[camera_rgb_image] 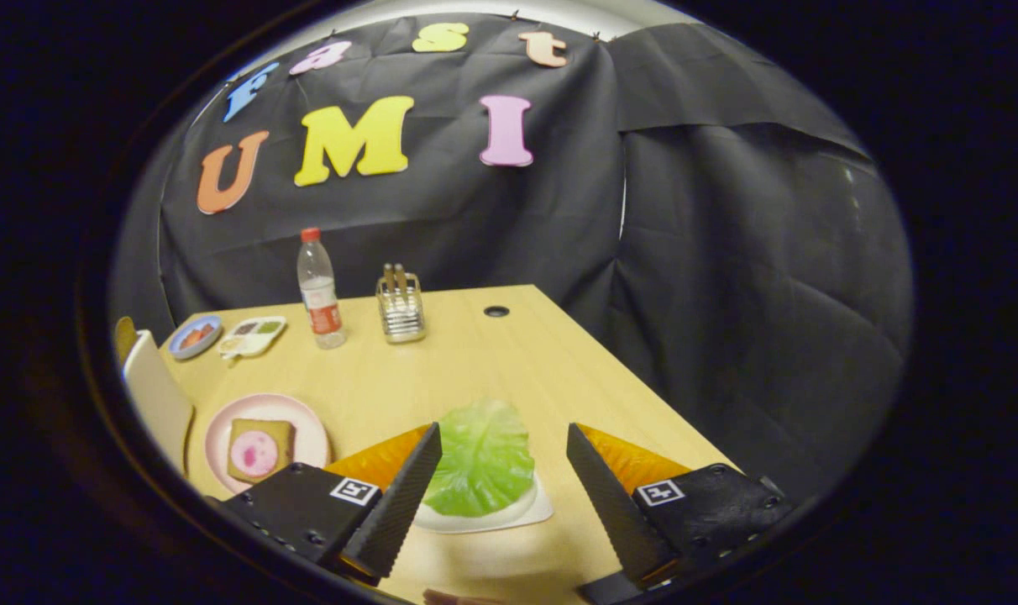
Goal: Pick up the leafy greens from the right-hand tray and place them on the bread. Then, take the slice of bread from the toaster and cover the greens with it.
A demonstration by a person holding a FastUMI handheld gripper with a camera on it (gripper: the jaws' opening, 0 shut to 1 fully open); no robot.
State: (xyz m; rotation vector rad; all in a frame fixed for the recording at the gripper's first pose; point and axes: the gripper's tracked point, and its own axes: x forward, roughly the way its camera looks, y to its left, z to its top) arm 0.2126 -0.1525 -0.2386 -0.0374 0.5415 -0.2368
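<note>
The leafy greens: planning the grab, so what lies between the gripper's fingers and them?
Nothing. In the gripper view the open gripper hangs over the leafy greens on their white tray, which show between the fingers with no object intervening.

tongs (502,454): ribbed wedge fingers | dark screwed blocks | square marker tags

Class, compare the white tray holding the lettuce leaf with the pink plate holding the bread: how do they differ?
The white tray looks squarish; the pink plate is round. The tray carries a green lettuce leaf; the plate carries a bread slice with a pink topping. The tray lies just ahead of the open gripper, the leaf between its jaws; the plate sits off to their left. Both rest flat on the wooden table.
</note>
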